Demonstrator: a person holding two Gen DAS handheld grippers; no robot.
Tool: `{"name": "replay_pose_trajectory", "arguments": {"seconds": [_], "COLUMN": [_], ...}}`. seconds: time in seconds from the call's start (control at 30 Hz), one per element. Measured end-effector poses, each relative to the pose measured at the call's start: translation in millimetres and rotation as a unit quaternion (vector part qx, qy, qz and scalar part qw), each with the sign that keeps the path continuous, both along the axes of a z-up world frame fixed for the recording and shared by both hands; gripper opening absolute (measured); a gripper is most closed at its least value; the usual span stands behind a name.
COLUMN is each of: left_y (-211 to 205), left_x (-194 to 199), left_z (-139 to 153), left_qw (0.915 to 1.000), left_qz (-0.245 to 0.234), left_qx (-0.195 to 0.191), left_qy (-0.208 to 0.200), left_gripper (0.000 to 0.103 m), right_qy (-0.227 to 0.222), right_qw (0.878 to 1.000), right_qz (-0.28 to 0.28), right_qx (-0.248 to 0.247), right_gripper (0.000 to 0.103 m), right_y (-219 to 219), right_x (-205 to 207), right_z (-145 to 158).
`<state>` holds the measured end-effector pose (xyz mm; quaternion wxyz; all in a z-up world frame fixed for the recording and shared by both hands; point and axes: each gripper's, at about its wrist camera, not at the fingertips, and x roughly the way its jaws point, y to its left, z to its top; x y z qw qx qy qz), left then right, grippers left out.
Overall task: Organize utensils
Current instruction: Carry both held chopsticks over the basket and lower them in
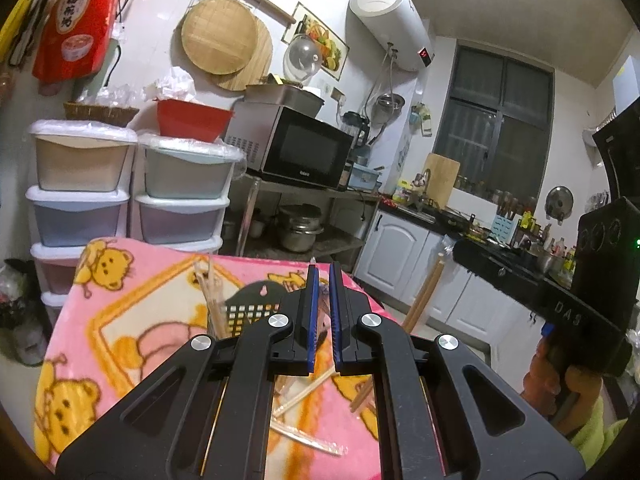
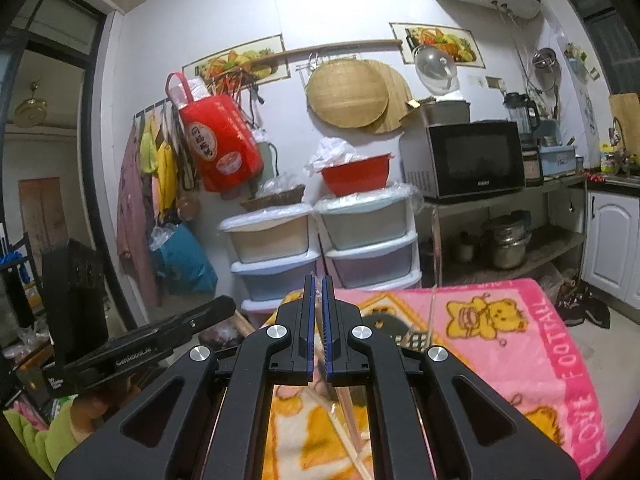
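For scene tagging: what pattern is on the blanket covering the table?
Pink fleece blanket with yellow cartoon bears; clearest in right wrist view.

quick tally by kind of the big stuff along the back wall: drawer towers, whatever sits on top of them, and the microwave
plastic drawer towers: 2
wicker basket: 1
red basin: 1
microwave: 1
total: 5
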<state>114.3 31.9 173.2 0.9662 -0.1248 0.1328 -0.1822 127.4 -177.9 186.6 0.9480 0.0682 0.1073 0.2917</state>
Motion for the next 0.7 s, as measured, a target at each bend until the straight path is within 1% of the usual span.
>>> {"name": "replay_pose_trajectory", "arguments": {"seconds": [0.2, 0.43, 0.57, 0.7], "left_y": [4, 4, 2, -1], "left_x": [14, 34, 45, 57], "left_z": [12, 23, 29, 34], "left_qw": [0.9999, 0.9996, 0.9994, 0.9992], "left_qz": [0.009, 0.019, 0.024, 0.030], "left_qx": [-0.004, -0.003, 0.003, 0.006], "left_qy": [-0.009, -0.019, -0.024, -0.028], "left_gripper": [0.003, 0.003, 0.003, 0.003], "right_qy": [-0.017, -0.031, -0.047, -0.053], "right_qw": [1.000, 0.998, 0.996, 0.995], "right_qz": [-0.021, -0.052, -0.070, -0.084], "right_qx": [0.001, -0.005, -0.014, -0.020], "right_gripper": [0.004, 0.004, 0.004, 0.004], "right_y": [-5, -12, -13, -13], "right_x": [15, 42, 53, 71], "right_z": [17, 33, 41, 47]}}
